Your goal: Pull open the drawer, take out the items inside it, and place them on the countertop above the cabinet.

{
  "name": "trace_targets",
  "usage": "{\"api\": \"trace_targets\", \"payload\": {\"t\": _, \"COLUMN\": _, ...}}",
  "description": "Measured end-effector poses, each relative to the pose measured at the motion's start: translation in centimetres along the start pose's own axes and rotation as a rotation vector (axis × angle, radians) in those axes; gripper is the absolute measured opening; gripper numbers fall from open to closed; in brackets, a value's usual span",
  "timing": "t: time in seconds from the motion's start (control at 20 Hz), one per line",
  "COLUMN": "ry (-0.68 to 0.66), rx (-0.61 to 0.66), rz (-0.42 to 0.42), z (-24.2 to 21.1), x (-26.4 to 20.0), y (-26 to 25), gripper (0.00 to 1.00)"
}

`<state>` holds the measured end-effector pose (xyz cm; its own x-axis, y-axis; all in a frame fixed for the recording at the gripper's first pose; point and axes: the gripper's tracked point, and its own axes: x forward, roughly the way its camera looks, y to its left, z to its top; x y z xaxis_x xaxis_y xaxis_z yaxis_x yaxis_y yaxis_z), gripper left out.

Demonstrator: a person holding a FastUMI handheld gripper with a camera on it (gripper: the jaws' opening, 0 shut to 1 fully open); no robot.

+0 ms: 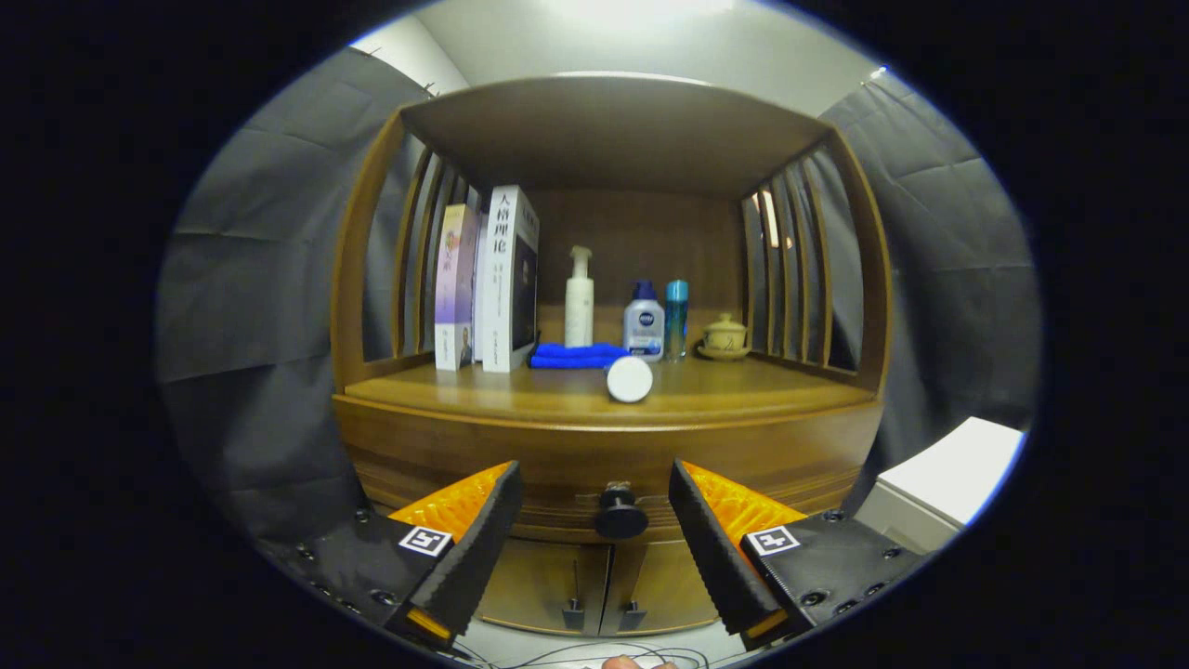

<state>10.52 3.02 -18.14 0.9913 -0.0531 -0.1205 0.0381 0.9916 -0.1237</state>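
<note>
The wooden cabinet (604, 446) is standing with its drawer (557, 478) sitting pushed in. The gripper (594, 506) is hanging released, fingers spread wide, with the round drawer knob (620, 518) between them. A small white jar (630, 379) is lying near the countertop's (743, 395) front edge. This could be early, or the drawer could be closed again.

glossy wooden cabinet (604, 455), blue cloth (576, 355)

Dim booth; a bright ceiling light (641, 11) overhead blows out to glare; the cabinet's (608, 446) recess lies shadowed; fisheye bends the edges; focus fairly sharp.
</note>
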Motion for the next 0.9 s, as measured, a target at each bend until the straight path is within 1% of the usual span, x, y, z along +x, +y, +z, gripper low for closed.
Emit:
{"api": "trace_targets", "payload": {"t": 0.2, "ry": -0.063, "rx": 0.073, "rz": 0.018, "z": 4.6, "x": -3.3, "y": -1.1, "gripper": 1.0}}
{"api": "trace_targets", "payload": {"t": 0.4, "ry": -0.122, "rx": 0.103, "rz": -0.006, "z": 9.4, "x": -6.6, "y": -4.0, "gripper": 1.0}}
{"api": "trace_targets", "payload": {"t": 0.5, "ry": -0.117, "rx": 0.104, "rz": -0.028, "z": 11.5, "x": -8.4, "y": -5.2, "gripper": 0.99}}
{"api": "trace_targets", "payload": {"t": 0.65, "ry": -0.106, "rx": 0.101, "rz": -0.033, "z": 14.0, "x": -11.2, "y": -5.9, "gripper": 0.98}}
{"api": "trace_targets", "payload": {"t": 0.8, "ry": -0.154, "rx": 0.123, "rz": -0.047, "z": 17.1, "x": -13.7, "y": -6.5, "gripper": 0.98}}
{"api": "trace_targets", "payload": {"t": 0.9, "ry": -0.179, "rx": 0.115, "rz": -0.043, "z": 18.5, "x": -14.9, "y": -6.7, "gripper": 0.98}}
